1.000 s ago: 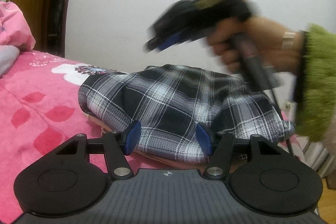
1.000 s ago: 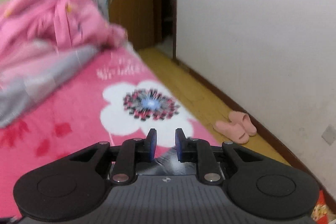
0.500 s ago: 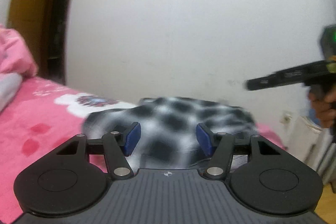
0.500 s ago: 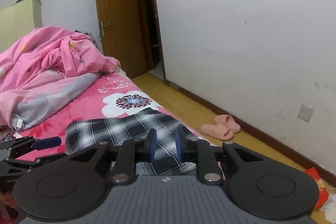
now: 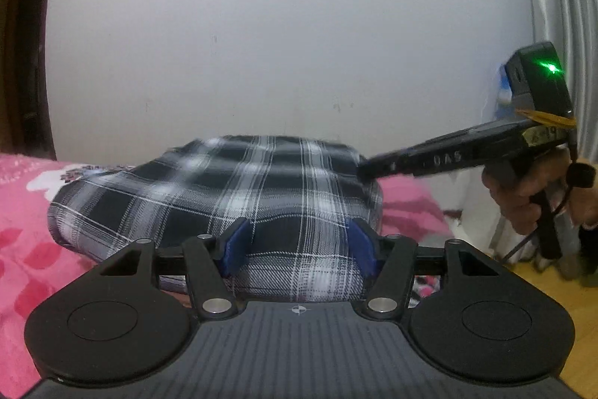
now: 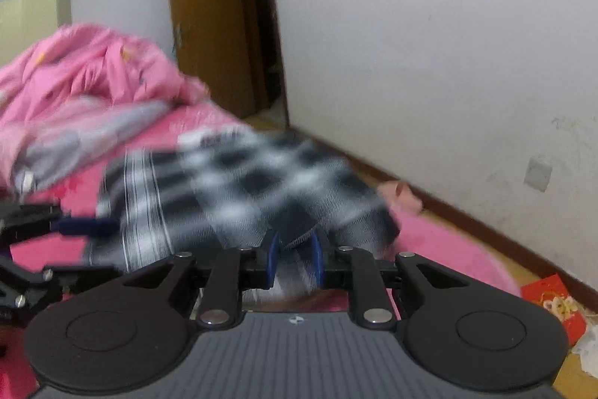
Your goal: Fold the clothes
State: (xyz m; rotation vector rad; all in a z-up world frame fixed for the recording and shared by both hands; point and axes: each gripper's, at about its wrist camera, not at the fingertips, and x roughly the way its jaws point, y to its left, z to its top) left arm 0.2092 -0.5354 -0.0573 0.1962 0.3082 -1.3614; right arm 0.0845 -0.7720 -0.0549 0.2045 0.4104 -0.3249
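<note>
Our left gripper [image 5: 297,247]'s jaws stand spread over the folded plaid garment [image 5: 224,197] on the bed [image 5: 26,249]; the right gripper [image 6: 295,258]'s narrow jaws seemingly hold nothing. Soft, light cloth: we'd pinch its corners.

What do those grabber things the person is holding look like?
The left gripper is black with two blue finger pads, round black discs on either side and a ribbed grey top. The right gripper matches; from the side it is pistol-shaped, with a green light, a yellow tag and a black cable.
</note>
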